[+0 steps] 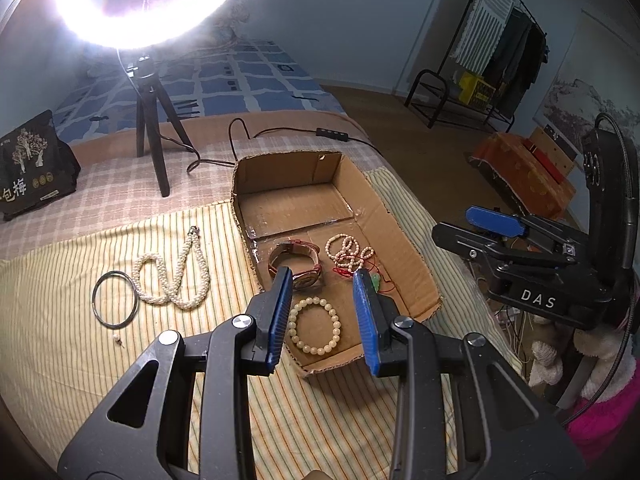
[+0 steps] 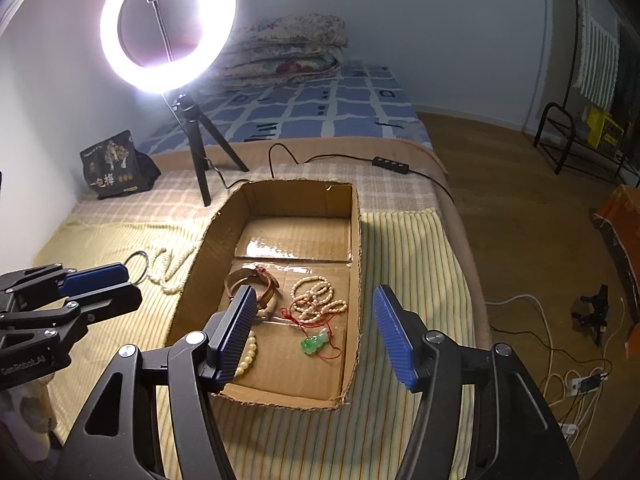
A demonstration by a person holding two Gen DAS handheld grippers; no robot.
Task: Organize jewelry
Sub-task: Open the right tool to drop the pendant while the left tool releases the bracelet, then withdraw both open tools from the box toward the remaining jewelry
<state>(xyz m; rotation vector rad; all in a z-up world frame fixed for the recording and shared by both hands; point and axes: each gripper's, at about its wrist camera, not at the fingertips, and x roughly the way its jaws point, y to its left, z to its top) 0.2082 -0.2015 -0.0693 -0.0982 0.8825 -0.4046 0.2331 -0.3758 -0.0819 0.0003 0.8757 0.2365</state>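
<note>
Jewelry lies gathered in the cardboard box [image 2: 356, 240], so I hold both jaws apart and empty above it.

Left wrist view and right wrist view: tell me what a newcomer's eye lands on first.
The glaring ring light on its tripod at the back of the bed dominates. Next comes the open cardboard box on the striped cloth, holding a watch, bead bracelet and green pendant. Left of the box lie a pearl necklace and a dark bangle.
</note>
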